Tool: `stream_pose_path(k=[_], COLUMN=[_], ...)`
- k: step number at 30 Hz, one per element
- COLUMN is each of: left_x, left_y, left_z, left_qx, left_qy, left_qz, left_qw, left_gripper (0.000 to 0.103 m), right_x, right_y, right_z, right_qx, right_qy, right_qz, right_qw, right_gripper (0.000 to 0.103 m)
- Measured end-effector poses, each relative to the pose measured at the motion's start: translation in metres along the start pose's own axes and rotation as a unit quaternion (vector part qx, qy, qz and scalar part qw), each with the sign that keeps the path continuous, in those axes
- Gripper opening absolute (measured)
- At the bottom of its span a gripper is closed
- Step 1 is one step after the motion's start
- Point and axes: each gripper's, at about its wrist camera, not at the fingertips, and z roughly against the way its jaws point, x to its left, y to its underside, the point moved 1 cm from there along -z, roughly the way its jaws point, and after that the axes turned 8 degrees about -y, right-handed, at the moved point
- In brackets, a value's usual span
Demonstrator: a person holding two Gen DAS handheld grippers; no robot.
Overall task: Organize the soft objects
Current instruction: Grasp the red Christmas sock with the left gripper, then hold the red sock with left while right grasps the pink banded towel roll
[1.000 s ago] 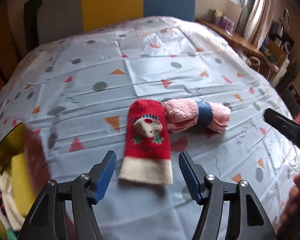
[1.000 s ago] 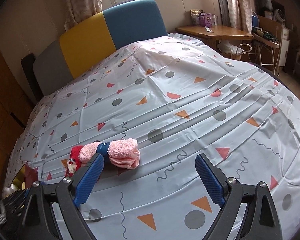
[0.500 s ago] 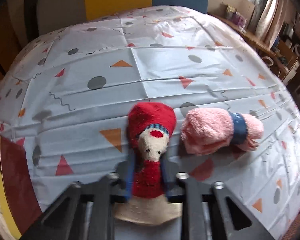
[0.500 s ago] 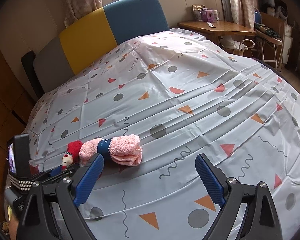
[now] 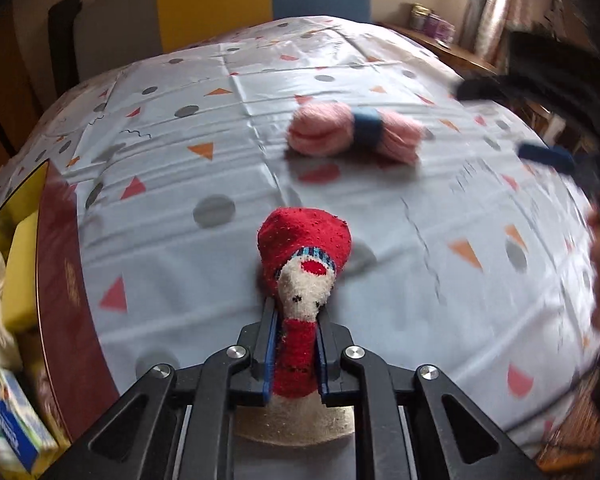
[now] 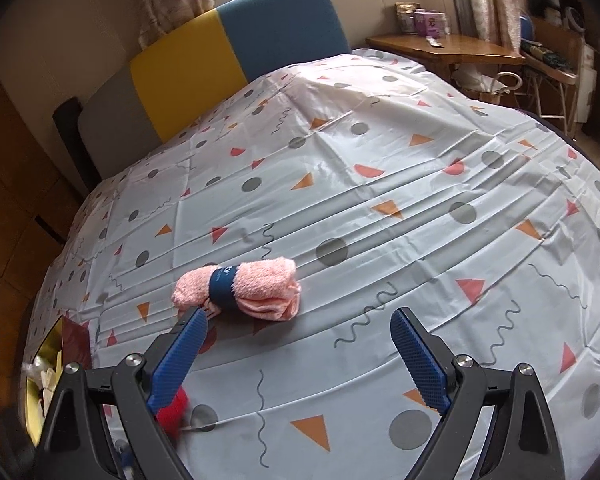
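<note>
A red sock with a snowman face and a cream cuff (image 5: 304, 240) sticks out forward from my left gripper (image 5: 296, 308), which is shut on its middle, low over the patterned bedsheet (image 5: 380, 300). A slice of that sock (image 6: 176, 408) shows red behind my right gripper's left finger. A pink towel roll with a dark blue band (image 5: 356, 132) lies on the sheet farther off, apart from the sock. The same roll (image 6: 240, 288) lies just beyond my right gripper (image 6: 299, 316), which stands open above the sheet with nothing between its fingers.
A box with a dark red wall and gold lining (image 5: 60, 280) sits at the bed's left edge, holding a yellow item, white cloth and a blue packet. A yellow and blue headboard (image 6: 228, 52) is at the far end, a wooden desk (image 6: 460, 48) to the right.
My left gripper closed on the red sock and pulled it away from the pink roll, toward the near side by the box. The right gripper stayed put and open.
</note>
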Motion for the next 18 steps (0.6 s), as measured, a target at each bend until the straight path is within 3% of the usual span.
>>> stream_pose_path(k=[7, 10, 15, 18], left_x=[-0.001, 0.0, 0.001, 0.002], left_y=[0.017, 0.018, 0.022, 0.023], left_z=[0.004, 0.004, 0.005, 0.005], left_qx=[-0.022, -0.026, -0.04, -0.048], left_qy=[-0.002, 0.004, 0.008, 0.011], left_qz=[-0.025, -0.025, -0.021, -0.017], left_qw=[0.9994, 0.9994, 0.999, 0.9987], left_gripper=[0.02, 0.02, 0.02, 0.02], right_x=[0.026, 0.046, 0.073, 0.084], right_y=[0.01, 0.009, 0.001, 0.003], right_z=[-0.013, -0.021, -0.051, -0.075], right_qx=[0.047, 0.068, 0.107, 0.132], right_qy=[-0.045, -0.047, -0.036, -0.013], right_qz=[0.061, 0.129, 0.273, 0.357], right_qw=[0.996, 0.988, 0.955, 0.924], right_gripper=[0.093, 0.093, 0.093, 0.093])
